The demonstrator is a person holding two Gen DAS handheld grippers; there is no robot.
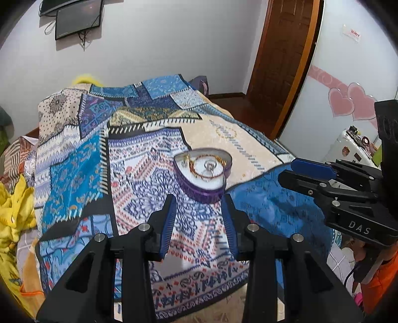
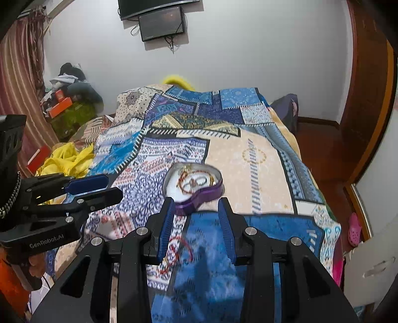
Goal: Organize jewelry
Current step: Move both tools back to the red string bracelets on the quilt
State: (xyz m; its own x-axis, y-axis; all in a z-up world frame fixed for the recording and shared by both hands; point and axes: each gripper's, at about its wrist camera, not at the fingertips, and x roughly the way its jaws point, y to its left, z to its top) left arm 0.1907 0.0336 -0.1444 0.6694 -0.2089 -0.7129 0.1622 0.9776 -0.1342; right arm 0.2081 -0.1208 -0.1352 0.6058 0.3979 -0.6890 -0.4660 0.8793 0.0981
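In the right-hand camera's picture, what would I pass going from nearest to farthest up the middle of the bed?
The right gripper with its blue fingers apart → red string bracelet on the blue patch → purple heart-shaped box holding jewelry → patchwork bedspread → yellow item at the bed's far end → wall-mounted screen.
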